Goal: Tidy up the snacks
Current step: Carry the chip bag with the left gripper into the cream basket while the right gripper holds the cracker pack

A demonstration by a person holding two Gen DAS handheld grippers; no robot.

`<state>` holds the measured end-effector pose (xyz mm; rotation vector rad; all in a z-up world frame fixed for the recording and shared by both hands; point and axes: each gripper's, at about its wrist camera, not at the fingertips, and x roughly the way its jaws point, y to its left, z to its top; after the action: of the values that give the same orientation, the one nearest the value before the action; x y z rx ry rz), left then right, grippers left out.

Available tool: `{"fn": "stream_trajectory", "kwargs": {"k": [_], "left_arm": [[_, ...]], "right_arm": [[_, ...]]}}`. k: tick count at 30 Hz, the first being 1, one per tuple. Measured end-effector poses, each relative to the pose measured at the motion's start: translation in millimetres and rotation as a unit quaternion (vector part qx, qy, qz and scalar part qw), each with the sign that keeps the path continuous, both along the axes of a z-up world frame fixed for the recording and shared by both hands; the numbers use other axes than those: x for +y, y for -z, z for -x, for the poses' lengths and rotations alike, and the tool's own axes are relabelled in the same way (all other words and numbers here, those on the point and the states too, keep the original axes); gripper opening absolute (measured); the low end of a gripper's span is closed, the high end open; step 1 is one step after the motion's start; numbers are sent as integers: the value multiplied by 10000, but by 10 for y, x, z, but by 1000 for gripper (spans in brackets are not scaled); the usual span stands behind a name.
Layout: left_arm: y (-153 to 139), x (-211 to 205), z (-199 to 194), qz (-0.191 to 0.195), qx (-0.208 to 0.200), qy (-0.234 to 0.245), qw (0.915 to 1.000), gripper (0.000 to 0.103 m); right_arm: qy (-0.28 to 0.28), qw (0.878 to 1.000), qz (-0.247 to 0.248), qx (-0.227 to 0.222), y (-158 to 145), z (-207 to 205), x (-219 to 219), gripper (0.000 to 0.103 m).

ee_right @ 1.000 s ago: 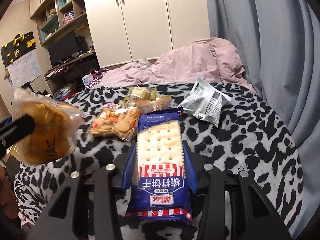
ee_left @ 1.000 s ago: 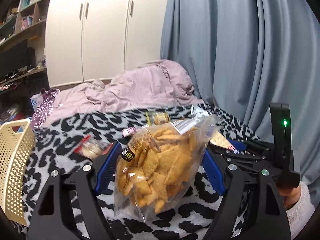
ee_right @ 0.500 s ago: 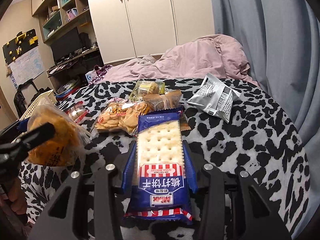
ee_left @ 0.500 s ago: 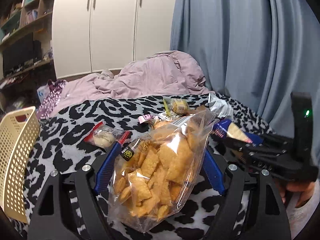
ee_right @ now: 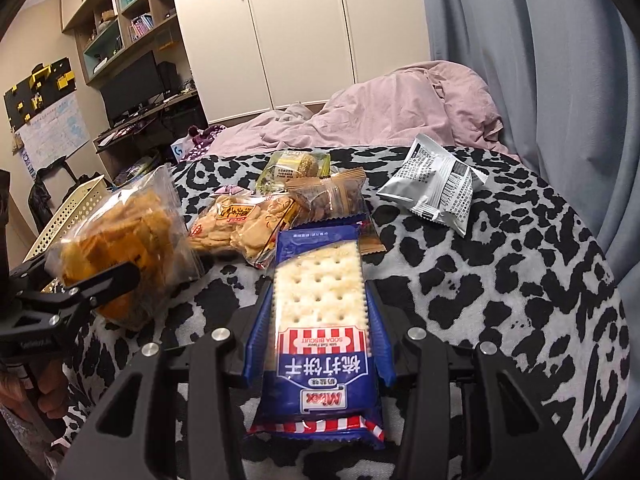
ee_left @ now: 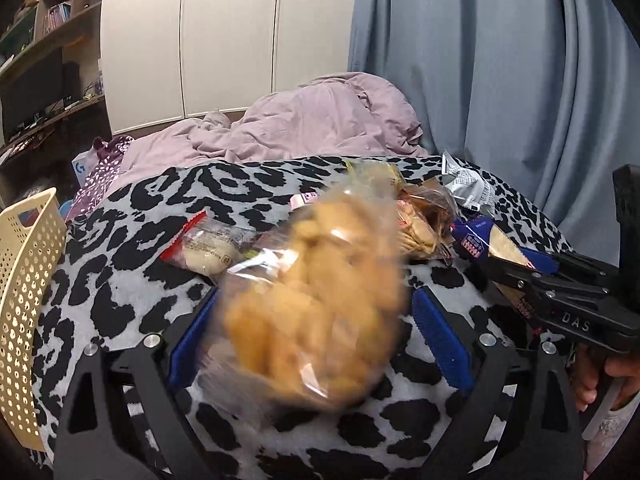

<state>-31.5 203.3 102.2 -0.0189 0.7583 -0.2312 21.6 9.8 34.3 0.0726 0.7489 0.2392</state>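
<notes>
the left gripper point(ee_left: 316, 316) has its blue-padded fingers point(ee_left: 438, 334) closed on a clear bag of orange crackers point(ee_left: 316, 292); the bag is blurred in the left wrist view and sits above the leopard-print blanket point(ee_left: 132, 280) that covers the bed. in the right wrist view the same bag point(ee_right: 120, 256) appears at the left, clamped by the black finger of the left gripper point(ee_right: 96, 284).

the right gripper point(ee_right: 320, 320) has its fingers point(ee_right: 260, 328) closed on a blue soda biscuit pack point(ee_right: 320, 320), held lengthwise between them, with the printed end toward the camera.

remaining snacks on the blanket point(ee_right: 500, 280): a clear bag of pale biscuits point(ee_right: 244, 224), a small brown-sealed packet point(ee_right: 328, 196) touching it, a yellow-green packet point(ee_right: 292, 166) just behind, and a silver packet point(ee_right: 436, 190) well apart to the right. a red-edged packet with a pale round item point(ee_left: 204, 246) lies near the left gripper.

a cream perforated basket point(ee_left: 28, 272) stands at the left edge of the bed. a pink duvet point(ee_right: 380, 120) lies bunched at the far end.
</notes>
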Motion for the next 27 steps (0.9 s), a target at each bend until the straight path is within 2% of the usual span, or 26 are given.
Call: {"fn": "stream_trajectory", "kwargs": {"k": [1,2,3,6,12,20,27], "left_arm": [[4,4,-10,10,6,6,10000,94],[15,9,-34,72,45,36,10000,88],[40,19,-62,201,131,101,9997,75],[56,35,-88,328,183,53,9993,70],[-30,66,14,309,31,-123,9994,67],[-397,115,243,-75,-659,-383,9971,68],[-502,338,304,-235,-841,-804,9929,68]], "right_arm": [[-2,10000,-2,3,2,-2,4,44],[-5,10000,0,0,0,-1,3,44],[-8,10000,0,0,2,-2,6,44],[0,10000,-13,0,3,3,8,44],[42,9999,-75,-81,-53,68,5,44],[-45,9995,-135,-295,-206,162,57,44],[-184,9990,-132,-395,-305,167,207,44]]}}
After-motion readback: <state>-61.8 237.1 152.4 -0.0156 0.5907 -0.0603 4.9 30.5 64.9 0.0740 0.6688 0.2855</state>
